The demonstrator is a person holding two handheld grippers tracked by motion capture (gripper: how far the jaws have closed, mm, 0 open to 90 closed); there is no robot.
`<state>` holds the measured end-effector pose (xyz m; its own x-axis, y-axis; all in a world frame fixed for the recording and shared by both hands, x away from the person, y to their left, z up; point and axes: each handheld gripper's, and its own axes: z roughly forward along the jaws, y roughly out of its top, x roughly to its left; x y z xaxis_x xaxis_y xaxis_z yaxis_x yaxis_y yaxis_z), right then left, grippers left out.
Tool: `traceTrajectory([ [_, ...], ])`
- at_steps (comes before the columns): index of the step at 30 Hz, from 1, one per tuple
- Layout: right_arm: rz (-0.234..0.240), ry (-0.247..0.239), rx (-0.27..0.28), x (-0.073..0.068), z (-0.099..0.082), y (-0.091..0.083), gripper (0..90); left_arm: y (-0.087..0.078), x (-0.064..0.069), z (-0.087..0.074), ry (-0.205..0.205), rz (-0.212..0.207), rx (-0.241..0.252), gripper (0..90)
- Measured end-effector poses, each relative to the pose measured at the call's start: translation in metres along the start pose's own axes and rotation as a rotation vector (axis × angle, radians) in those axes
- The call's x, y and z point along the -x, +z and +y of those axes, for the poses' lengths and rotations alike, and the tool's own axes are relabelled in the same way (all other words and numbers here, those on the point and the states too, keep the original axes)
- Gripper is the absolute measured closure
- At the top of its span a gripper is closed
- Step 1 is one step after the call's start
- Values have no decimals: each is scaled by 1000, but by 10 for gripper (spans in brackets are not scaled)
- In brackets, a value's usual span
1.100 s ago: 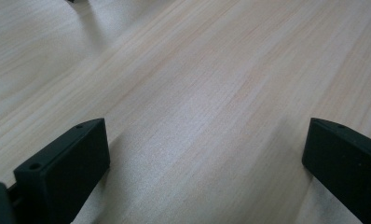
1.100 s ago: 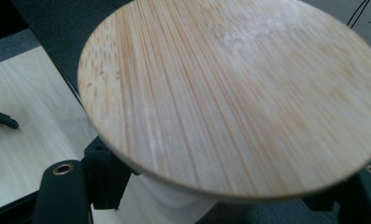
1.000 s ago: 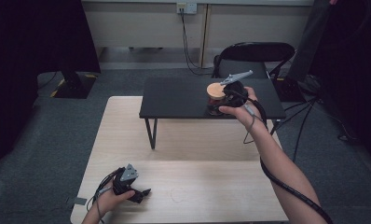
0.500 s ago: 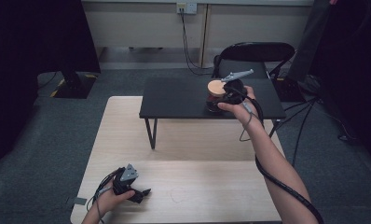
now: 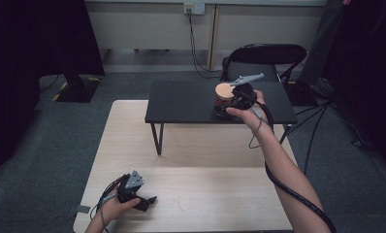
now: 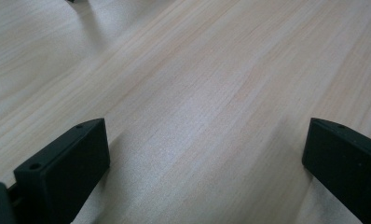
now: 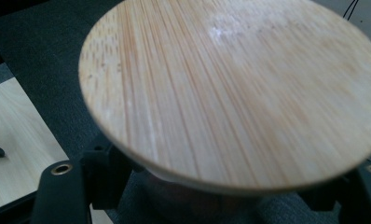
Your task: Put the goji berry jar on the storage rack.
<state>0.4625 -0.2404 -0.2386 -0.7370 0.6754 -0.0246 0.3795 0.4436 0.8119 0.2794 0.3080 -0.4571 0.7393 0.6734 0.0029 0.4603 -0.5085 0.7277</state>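
Note:
A jar with a round bamboo lid stands on the low black table. My right gripper reaches it from the right, its jaws closed on the jar's body just under the lid. In the right gripper view the lid looms large, a black jaw at each side of the jar below it, with my right gripper around the body. My left gripper rests open near the front left of the light wooden table. In its own view the left gripper has bare wood between its jaws.
The black table stands on the far part of the wooden table. A black folding chair is behind it. Cables hang from a wall socket. A dark stand base sits on the grey carpet at left.
The right hand has edged slightly closer onto the jar. The left gripper has stayed where it was.

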Motion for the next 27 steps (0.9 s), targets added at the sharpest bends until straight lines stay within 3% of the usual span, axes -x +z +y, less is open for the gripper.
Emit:
traceTrajectory([
  [16, 43, -3, 55, 6, -35, -27, 19, 0, 0, 0, 0, -1, -1, 0],
  [27, 80, -33, 73, 1, -62, -46, 0, 0, 0, 0, -1, 0, -1, 0],
])
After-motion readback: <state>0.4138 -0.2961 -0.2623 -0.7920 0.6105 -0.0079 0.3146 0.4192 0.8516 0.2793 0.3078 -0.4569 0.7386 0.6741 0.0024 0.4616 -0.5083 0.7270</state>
